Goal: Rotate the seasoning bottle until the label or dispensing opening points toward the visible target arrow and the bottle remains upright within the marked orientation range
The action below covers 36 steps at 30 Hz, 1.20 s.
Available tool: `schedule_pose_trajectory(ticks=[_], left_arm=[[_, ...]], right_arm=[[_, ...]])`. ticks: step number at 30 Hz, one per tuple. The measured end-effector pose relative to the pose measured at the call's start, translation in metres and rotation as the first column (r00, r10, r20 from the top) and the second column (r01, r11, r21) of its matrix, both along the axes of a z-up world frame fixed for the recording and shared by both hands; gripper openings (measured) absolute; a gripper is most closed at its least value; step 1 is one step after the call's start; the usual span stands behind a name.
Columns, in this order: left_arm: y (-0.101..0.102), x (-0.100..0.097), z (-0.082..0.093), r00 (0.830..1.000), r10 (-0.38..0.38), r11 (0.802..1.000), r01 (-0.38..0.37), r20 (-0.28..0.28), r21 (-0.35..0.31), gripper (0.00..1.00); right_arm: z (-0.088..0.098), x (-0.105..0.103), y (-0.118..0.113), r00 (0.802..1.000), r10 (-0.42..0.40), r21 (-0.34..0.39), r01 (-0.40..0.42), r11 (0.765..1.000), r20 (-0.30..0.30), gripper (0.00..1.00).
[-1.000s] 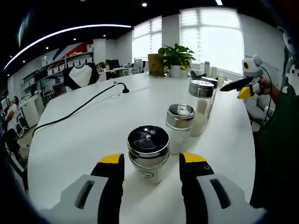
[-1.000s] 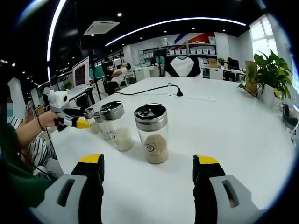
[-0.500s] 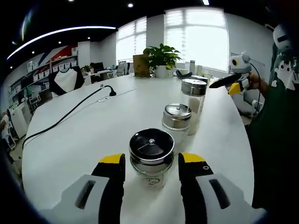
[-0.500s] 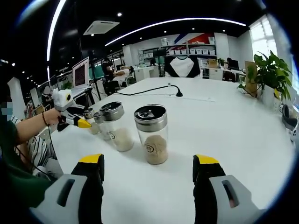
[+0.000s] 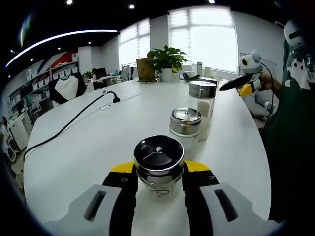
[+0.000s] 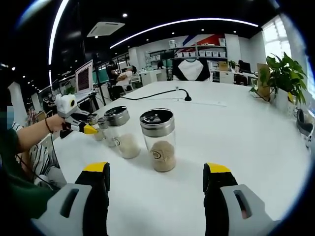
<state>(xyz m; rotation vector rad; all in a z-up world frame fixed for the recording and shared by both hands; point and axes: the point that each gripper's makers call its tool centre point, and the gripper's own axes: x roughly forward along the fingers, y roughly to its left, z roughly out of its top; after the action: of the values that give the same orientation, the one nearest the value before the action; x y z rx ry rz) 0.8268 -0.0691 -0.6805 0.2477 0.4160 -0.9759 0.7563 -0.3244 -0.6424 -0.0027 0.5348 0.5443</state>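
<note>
We have the seasoning bottle upright on the white bench, nearest in a row of shakers, and the left claw sits closed around its glass body, a yellow-tipped jaw pressed to each side; its black-topped metal lid faces us; behind it stand a short shaker and a taller one, with a potted plant at the far end and a black cable trailing across; in the right gripper view we see a brown-filled bottle standing ahead of the right claw, whose jaws gape wide, holding nothing.
</note>
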Motion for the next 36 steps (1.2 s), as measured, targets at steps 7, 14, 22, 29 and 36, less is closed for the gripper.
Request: schedule_pose_trajectory(ticks=[7, 14, 22, 29, 36], left_arm=[[0.0008, 0.0019, -0.0002, 0.999, 0.036, 0.999, -0.036, -0.010, -0.016, 0.37], [0.0005, 0.0031, -0.0001, 0.997, 0.072, 0.997, -0.072, -0.016, -0.032, 0.37], [0.0017, 0.0041, -0.0006, 0.991, 0.130, 0.991, -0.130, -0.026, -0.028, 0.37], [0.0030, 0.0034, -0.0005, 0.984, 0.176, 0.984, -0.176, -0.021, -0.020, 0.37], [0.0039, 0.0041, -0.0006, 0.970, 0.240, 0.970, -0.241, -0.028, -0.034, 0.37]], right_arm=[[0.0032, -0.0012, 0.0058, 1.000, 0.022, 0.009, -0.022, 1.000, 0.015, 0.79], [0.0012, -0.0008, 0.0044, 1.000, 0.018, 0.007, -0.018, 1.000, 0.008, 0.79], [-0.0002, 0.0002, 0.0041, 1.000, 0.016, 0.004, -0.016, 1.000, 0.003, 0.79], [-0.0009, -0.0001, 0.0067, 1.000, 0.028, -0.001, -0.028, 1.000, 0.001, 0.79], [-0.0007, 0.0016, 0.0052, 1.000, 0.023, -0.002, -0.023, 1.000, 0.000, 0.79]])
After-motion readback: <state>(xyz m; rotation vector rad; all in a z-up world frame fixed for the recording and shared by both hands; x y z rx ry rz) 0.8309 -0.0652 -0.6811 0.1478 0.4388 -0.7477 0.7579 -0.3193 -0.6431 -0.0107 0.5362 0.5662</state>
